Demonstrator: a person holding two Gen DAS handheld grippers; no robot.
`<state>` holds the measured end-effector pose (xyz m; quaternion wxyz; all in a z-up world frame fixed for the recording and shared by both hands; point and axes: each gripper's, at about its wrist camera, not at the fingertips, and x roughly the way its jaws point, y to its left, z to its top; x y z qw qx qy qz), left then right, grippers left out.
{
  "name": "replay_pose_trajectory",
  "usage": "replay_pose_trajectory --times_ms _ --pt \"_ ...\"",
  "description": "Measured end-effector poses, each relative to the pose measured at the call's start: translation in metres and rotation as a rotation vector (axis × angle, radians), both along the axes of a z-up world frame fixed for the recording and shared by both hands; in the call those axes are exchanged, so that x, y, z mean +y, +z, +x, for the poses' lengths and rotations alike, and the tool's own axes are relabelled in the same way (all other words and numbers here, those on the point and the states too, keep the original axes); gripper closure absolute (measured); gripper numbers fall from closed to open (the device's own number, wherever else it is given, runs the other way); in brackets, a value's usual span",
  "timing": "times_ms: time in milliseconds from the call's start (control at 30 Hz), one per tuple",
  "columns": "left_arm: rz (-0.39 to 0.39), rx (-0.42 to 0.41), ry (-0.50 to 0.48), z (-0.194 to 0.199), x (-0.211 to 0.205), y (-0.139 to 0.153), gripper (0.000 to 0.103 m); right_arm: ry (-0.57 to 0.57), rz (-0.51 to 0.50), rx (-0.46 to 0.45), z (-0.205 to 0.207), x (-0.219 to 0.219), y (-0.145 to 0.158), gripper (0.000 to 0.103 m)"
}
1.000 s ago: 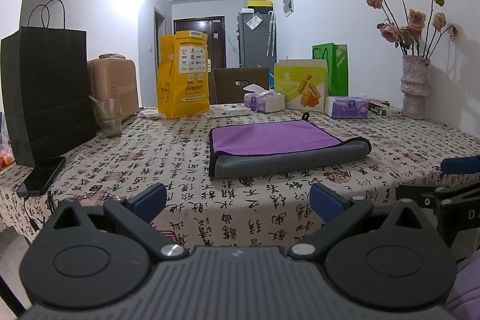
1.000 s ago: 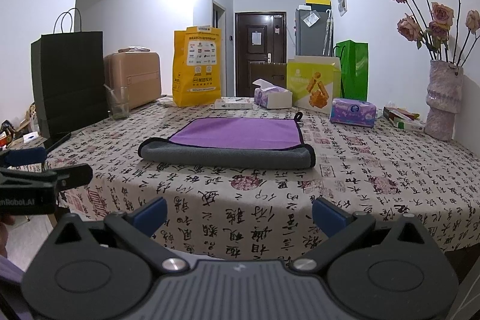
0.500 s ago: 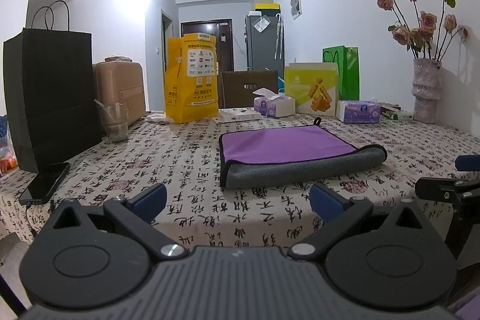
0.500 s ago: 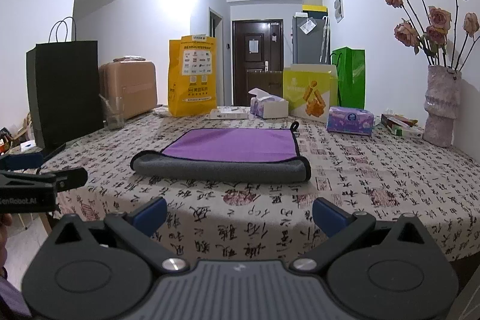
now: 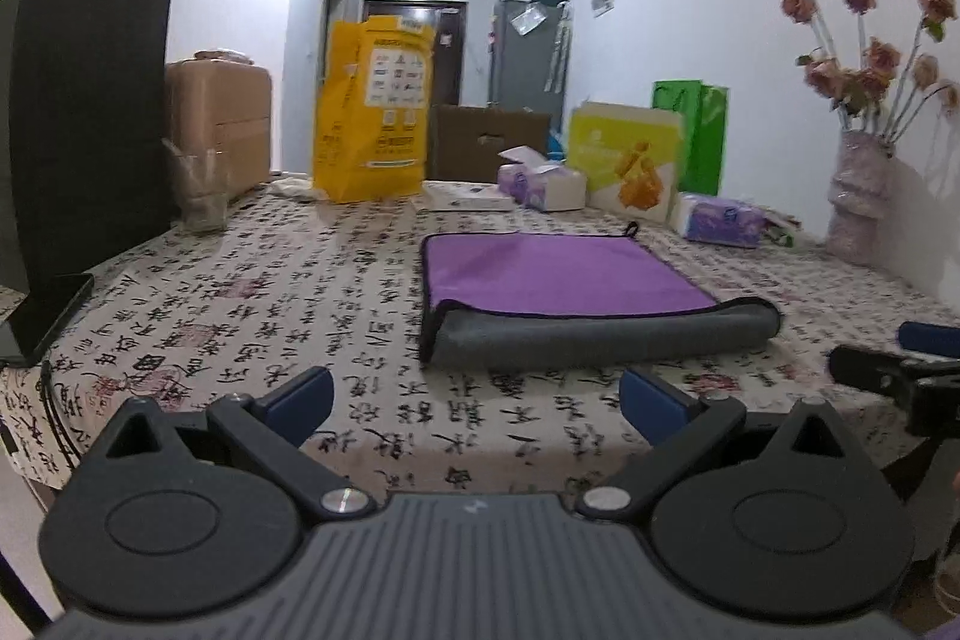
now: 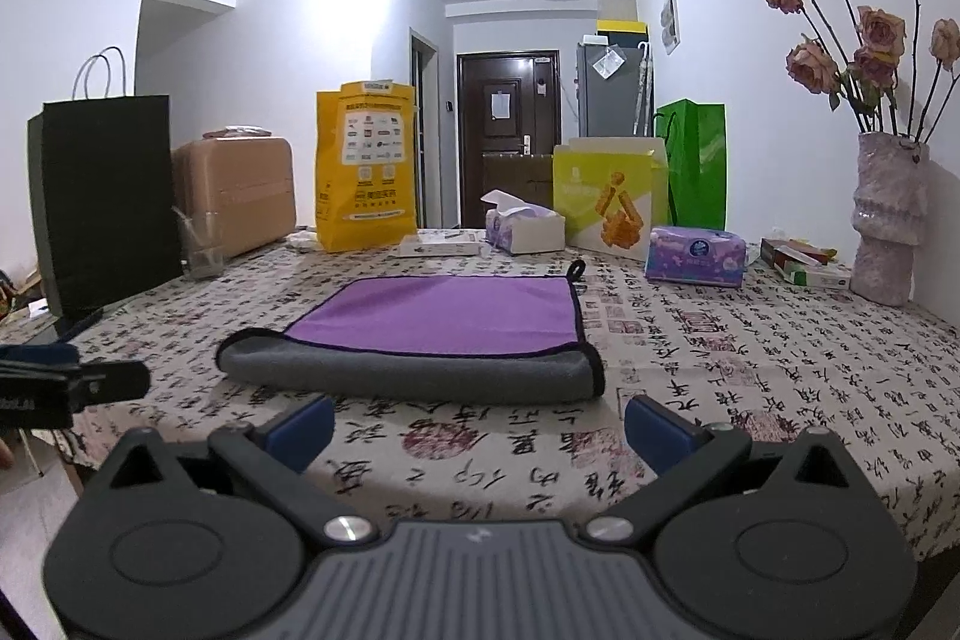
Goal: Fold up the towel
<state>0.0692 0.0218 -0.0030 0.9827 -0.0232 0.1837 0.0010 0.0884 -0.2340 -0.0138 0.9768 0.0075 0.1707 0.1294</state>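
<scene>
A purple and grey towel [image 5: 558,280] lies folded flat on the patterned tablecloth [image 5: 270,316], its grey rolled fold edge facing me. It also shows in the right wrist view [image 6: 444,322]. My left gripper [image 5: 477,403] is open and empty, held back near the table's front edge, short of the towel. My right gripper [image 6: 480,427] is open and empty, also short of the towel's fold. The right gripper shows at the right edge of the left wrist view [image 5: 900,370]. The left gripper shows at the left edge of the right wrist view [image 6: 72,388].
A black bag [image 5: 78,130], a phone [image 5: 42,316] and a glass [image 5: 201,190] stand at the left. A yellow bag [image 5: 375,112], tissue boxes [image 6: 696,256], a green bag [image 6: 693,160] and a flower vase [image 6: 888,220] line the back and right.
Both grippers have drawn back from the towel and tilted a little. The towel lies unmoved. Both stay open.
</scene>
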Motion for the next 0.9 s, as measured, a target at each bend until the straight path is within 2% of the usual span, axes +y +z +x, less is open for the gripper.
replay_pose_trajectory --times_ms 100,167,333,467,533,667,733,767,800,833,900 --pt "0.001 0.016 0.021 0.016 0.002 -0.002 0.000 0.034 0.032 -0.021 0.014 -0.008 -0.004 0.000" --pt "0.001 0.027 0.029 0.027 0.002 -0.003 0.000 0.067 0.048 0.007 0.029 -0.015 -0.006 0.000" --pt "0.024 0.051 -0.001 0.063 -0.002 -0.005 0.001 0.068 0.004 0.031 0.064 -0.025 -0.010 0.000" --pt "0.009 0.093 -0.023 0.093 -0.001 -0.007 0.009 0.089 0.009 0.058 0.097 -0.034 -0.011 0.000" --pt "0.006 0.115 -0.020 0.108 0.001 -0.008 0.014 0.100 -0.012 0.060 0.113 -0.034 -0.012 0.004" --pt "0.002 0.142 -0.015 0.131 0.009 -0.009 0.029 0.157 -0.052 0.067 0.143 -0.029 -0.005 0.018" --pt "0.003 0.155 -0.021 0.142 0.013 -0.011 0.036 0.181 -0.055 0.090 0.158 -0.027 -0.006 0.030" --pt "0.016 0.162 -0.020 0.146 0.014 -0.012 0.050 0.189 -0.057 0.101 0.164 -0.027 -0.007 0.034" --pt "0.023 0.173 -0.021 0.149 0.015 -0.013 0.065 0.197 -0.058 0.120 0.171 -0.026 -0.009 0.043" --pt "0.017 0.180 -0.029 0.150 0.018 -0.014 0.069 0.204 -0.056 0.138 0.178 -0.026 -0.010 0.051" --pt "0.005 0.191 -0.056 0.151 0.022 -0.015 0.082 0.212 -0.044 0.169 0.185 -0.028 -0.013 0.061"
